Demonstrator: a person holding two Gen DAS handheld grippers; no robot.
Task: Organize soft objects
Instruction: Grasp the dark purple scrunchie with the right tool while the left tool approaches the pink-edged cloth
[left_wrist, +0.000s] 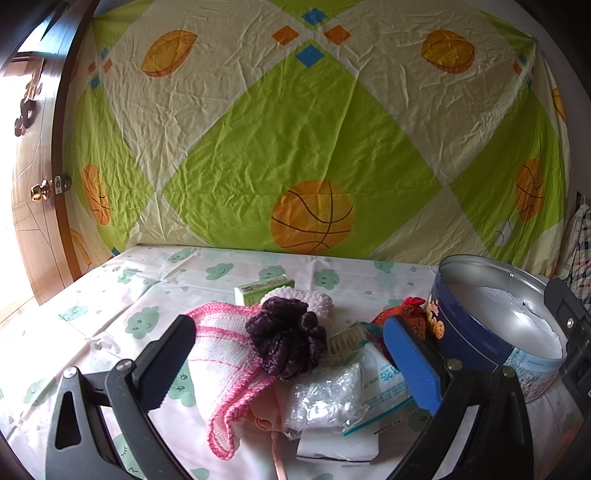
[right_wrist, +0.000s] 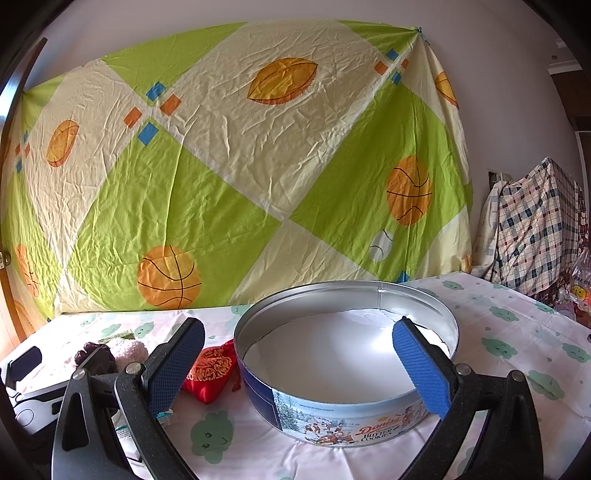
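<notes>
Both your grippers have their fingers spread wide with nothing between the pads. Your left gripper (left_wrist: 288, 354) hangs low over the near side of a heap of soft things on the table (left_wrist: 110, 295), which wears a white cloth printed with green clouds. Between its fingers you see a white dishcloth (left_wrist: 225, 369) with pink edging, and a dark purple scrunchie (left_wrist: 286, 339) lying on top of it. Just behind the scrunchie sits a fluffy white puff (left_wrist: 314, 297), with a small green box (left_wrist: 264, 288) at its far left. Near you, a crinkled clear plastic bag (left_wrist: 325, 398) lies on a printed white packet (left_wrist: 384, 376), both just beside the dishcloth. A red and orange pouch (left_wrist: 402, 314) rests against the left wall of the round blue cookie tin (left_wrist: 465, 343). Your right gripper (right_wrist: 299, 365) hovers over that tin (right_wrist: 332, 424), one finger left of its wall, the other above its pale floor; nothing lies inside it. The pouch (right_wrist: 210, 373) touches the tin's left side.
</notes>
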